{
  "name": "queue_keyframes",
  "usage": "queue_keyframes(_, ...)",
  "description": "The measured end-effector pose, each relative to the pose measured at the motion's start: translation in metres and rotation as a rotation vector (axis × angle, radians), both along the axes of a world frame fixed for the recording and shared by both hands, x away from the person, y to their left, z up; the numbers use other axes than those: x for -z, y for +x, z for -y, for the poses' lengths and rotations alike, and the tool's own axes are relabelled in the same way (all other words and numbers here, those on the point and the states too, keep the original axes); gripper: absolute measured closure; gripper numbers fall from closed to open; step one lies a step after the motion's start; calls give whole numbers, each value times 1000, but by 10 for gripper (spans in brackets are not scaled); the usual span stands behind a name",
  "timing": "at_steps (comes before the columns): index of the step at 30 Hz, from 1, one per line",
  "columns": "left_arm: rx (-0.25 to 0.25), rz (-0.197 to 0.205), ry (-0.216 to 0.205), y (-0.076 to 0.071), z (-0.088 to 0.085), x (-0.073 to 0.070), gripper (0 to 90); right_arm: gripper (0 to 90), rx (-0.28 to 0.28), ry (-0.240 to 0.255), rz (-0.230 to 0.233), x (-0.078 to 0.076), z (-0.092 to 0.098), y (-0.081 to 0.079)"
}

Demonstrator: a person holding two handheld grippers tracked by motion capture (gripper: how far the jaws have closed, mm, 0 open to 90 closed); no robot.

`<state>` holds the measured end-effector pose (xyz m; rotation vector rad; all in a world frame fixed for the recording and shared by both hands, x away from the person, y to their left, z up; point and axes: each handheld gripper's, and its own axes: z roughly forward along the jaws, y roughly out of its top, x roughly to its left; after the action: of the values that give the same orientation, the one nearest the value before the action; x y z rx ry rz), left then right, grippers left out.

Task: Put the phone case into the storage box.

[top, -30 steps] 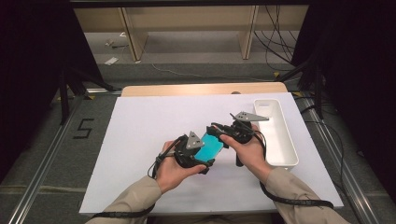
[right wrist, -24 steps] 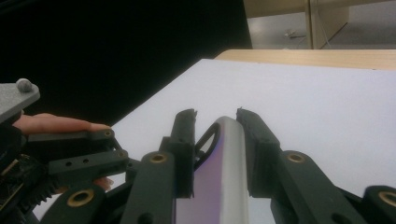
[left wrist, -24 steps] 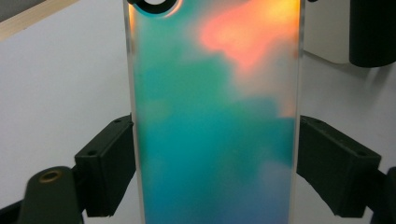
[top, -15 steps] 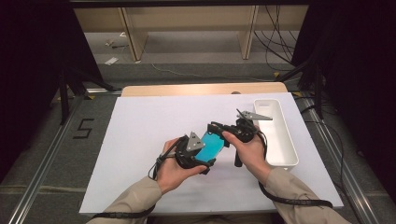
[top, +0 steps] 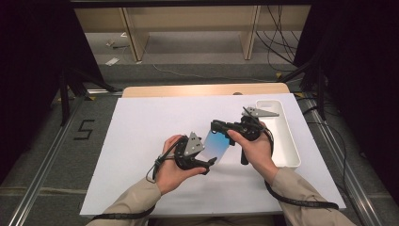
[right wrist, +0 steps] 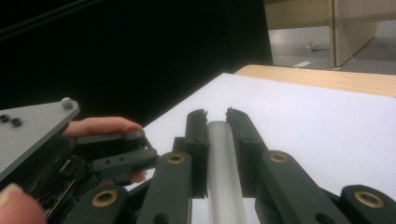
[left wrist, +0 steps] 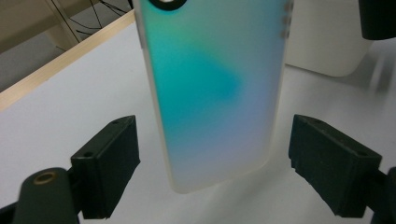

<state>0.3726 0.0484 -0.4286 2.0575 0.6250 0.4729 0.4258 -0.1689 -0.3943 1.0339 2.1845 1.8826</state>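
1. The jaws of the right gripper (right wrist: 215, 114) have just been closed on the edge of the iridescent phone case (top: 217, 145); its pale rim is seen clamped between them in the right gripper view.
2. The right gripper has been shifted slightly toward the left gripper (top: 208, 165), whose jaws stand wide beside the case.

In the left gripper view, the top of the phone case (left wrist: 212, 93) runs off the picture's upper edge, well past the jaw tips. In the right gripper view, the case's thin edge (right wrist: 224, 163) shows between the black jaws, and its flat sides are hidden. The white tray (left wrist: 327, 42), beyond the case, is cut off too.
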Motion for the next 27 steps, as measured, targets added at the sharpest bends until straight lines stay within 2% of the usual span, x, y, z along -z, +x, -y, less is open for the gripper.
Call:
queue_keyframes(2, 6, -10, -16, 2, -1, 1, 160, 800, -10, -10, 12, -2, 1, 1)
queue_keyframes(13, 0, -20, -31, 6, -7, 3, 160, 798, -87, -84, 84, -11, 8, 5)
queue_keyframes(17, -1, -18, -33, 7, -7, 3, 161, 799, -116, -130, 120, -14, 10, 6)
queue_keyframes(27, 0, -20, -38, 7, -8, 3, 165, 799, -174, -216, 173, -18, 6, 4)
